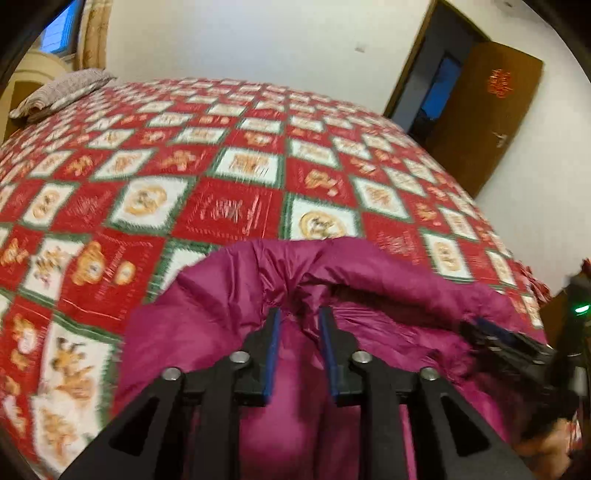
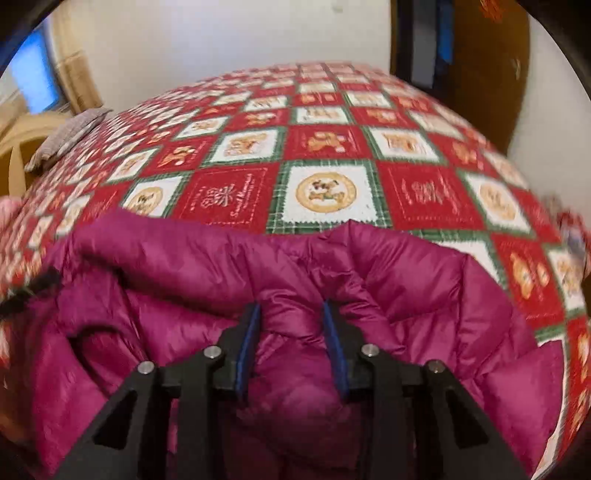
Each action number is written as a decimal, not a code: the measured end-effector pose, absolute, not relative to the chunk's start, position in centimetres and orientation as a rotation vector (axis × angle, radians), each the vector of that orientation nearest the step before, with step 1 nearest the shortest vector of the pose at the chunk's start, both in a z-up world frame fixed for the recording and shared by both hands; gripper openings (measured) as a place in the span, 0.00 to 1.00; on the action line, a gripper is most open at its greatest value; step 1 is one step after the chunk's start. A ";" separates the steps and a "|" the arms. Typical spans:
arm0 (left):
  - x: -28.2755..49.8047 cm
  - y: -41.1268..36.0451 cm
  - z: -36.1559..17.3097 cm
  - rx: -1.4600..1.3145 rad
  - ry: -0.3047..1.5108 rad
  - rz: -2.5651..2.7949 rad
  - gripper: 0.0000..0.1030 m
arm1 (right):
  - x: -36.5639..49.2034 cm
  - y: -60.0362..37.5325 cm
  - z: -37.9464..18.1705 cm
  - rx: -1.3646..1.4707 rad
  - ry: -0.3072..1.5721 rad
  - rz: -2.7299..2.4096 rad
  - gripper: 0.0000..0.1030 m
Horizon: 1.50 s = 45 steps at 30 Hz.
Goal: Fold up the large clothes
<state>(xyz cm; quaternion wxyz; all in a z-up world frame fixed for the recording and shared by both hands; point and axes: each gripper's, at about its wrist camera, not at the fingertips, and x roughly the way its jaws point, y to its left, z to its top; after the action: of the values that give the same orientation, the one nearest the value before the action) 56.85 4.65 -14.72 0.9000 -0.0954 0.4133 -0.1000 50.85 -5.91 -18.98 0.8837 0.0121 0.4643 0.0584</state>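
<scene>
1. Black tongs fill the foreground of both views, each pair with blue pads on the inner faces of its fingers, held by a person standing at the near edge of a bed.
2. Left tongs (image 1: 297, 314) stand partly open, with a fold of a magenta puffer jacket (image 1: 229, 291) bunched between the fingers; whether the pads press on the cloth, I cannot tell.
3. Right tongs (image 2: 291, 308) are likewise partly open, a puffy ridge of the jacket (image 2: 406, 280) rising between the pads; the cloth bulges into the gap, but a firm grip cannot be made out.
4. From the left view, the right tongs (image 1: 487, 326) show at the far right edge, close to the jacket's rim, with a small green light (image 1: 581, 308) just above them.
5. Heaped and rumpled, the jacket lies at the near edge of the bed, its quilted lining turned upward and its rim curling over.
6. Beyond it stretches a bedspread (image 2: 229, 199) of red, white and green squares printed with teddy bears.
7. At the far left corner lies a grey patterned pillow (image 1: 62, 90).
8. Behind the bed stand a white wall (image 1: 258, 37), a curtain (image 1: 92, 33) by a window, and an open brown door (image 1: 487, 110).
</scene>
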 end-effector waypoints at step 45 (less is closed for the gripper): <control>56.5 1.5 -11.0 -0.188 0.747 -0.309 0.89 | 43.0 -14.3 -12.1 0.195 0.738 0.113 0.56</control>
<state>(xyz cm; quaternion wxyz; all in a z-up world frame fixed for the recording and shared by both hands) 56.51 1.52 -11.02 0.9152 -0.0914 0.3628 -0.1499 42.96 -14.27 -12.14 0.9264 0.0951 0.3600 0.0551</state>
